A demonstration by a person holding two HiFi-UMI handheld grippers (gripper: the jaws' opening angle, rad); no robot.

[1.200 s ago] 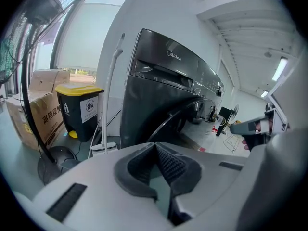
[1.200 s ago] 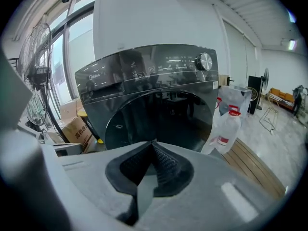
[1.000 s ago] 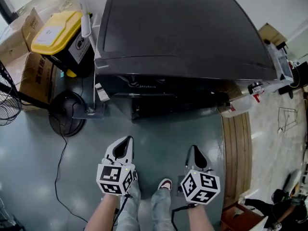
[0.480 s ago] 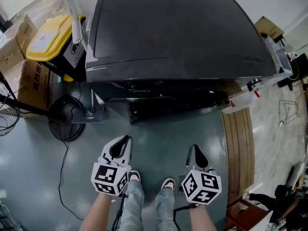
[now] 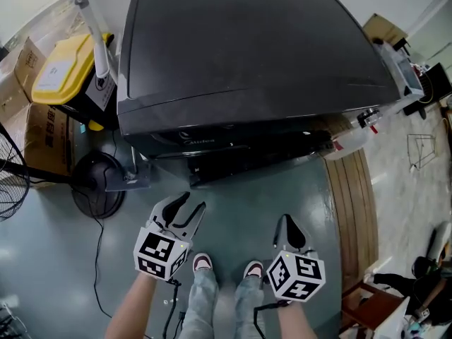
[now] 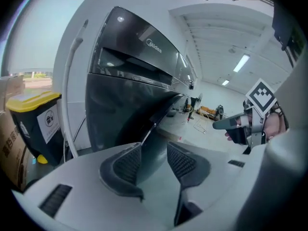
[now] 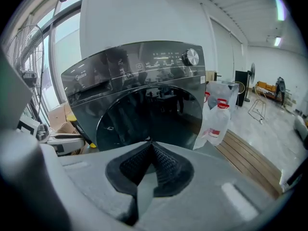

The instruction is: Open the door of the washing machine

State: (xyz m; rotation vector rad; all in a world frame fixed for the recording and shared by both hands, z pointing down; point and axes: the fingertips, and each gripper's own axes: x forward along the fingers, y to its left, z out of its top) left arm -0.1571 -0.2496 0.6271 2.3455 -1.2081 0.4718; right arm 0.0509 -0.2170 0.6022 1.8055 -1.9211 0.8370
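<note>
The dark washing machine (image 5: 247, 55) stands straight ahead of the person, and its round door (image 7: 149, 114) faces both claws and seems shut against the front, though the dark glass makes the seam hard to read. The left claw (image 5: 192, 203) is held low over the grey-green floor (image 5: 240, 203), well apart from the machine; its jaws have just been opening and now stand wide with nothing between them. The right claw (image 5: 288, 219) hangs beside it, jaws closed together on nothing, pointing at the door. A stretch of floor separates both claws from the machine. To the machine's left are a yellow-lidded bin (image 5: 60, 69), a white pipe (image 5: 95, 41), cardboard boxes (image 5: 39, 136) and a fan (image 5: 99, 182) on its round black base. To its right, plastic jugs (image 5: 349, 143) sit near wooden planks (image 5: 353, 210). The person's shoes (image 5: 203, 262) show between the claws.
</note>
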